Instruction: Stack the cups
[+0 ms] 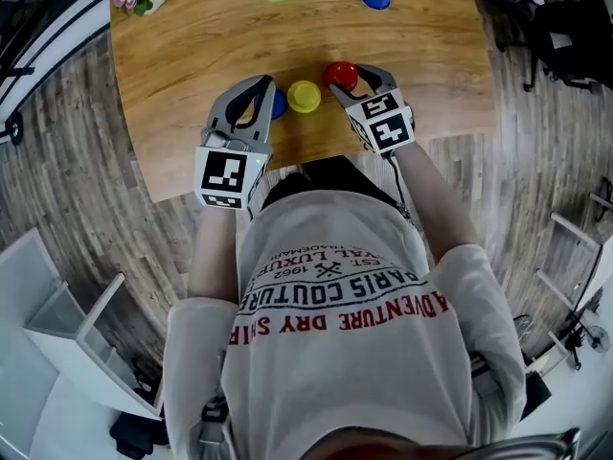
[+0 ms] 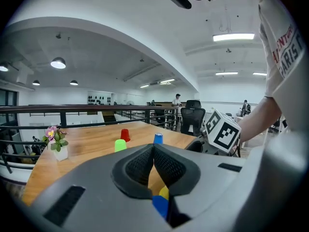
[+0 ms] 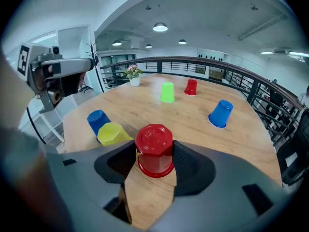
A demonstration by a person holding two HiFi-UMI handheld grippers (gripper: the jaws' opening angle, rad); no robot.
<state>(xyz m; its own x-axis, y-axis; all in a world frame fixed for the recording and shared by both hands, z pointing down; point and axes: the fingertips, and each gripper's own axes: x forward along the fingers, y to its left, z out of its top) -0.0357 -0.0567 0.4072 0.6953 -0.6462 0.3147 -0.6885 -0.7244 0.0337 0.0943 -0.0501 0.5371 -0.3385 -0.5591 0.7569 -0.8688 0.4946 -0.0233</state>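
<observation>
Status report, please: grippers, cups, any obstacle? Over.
Left gripper shut, empty. Right gripper around red cup, grip unclear. Yellow cup close beside it; nothing stacked yet.

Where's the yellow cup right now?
In the head view, the yellow cup stands near the front edge of the table, with the blue cup on its left and the red cup between the right gripper's jaws.
</observation>
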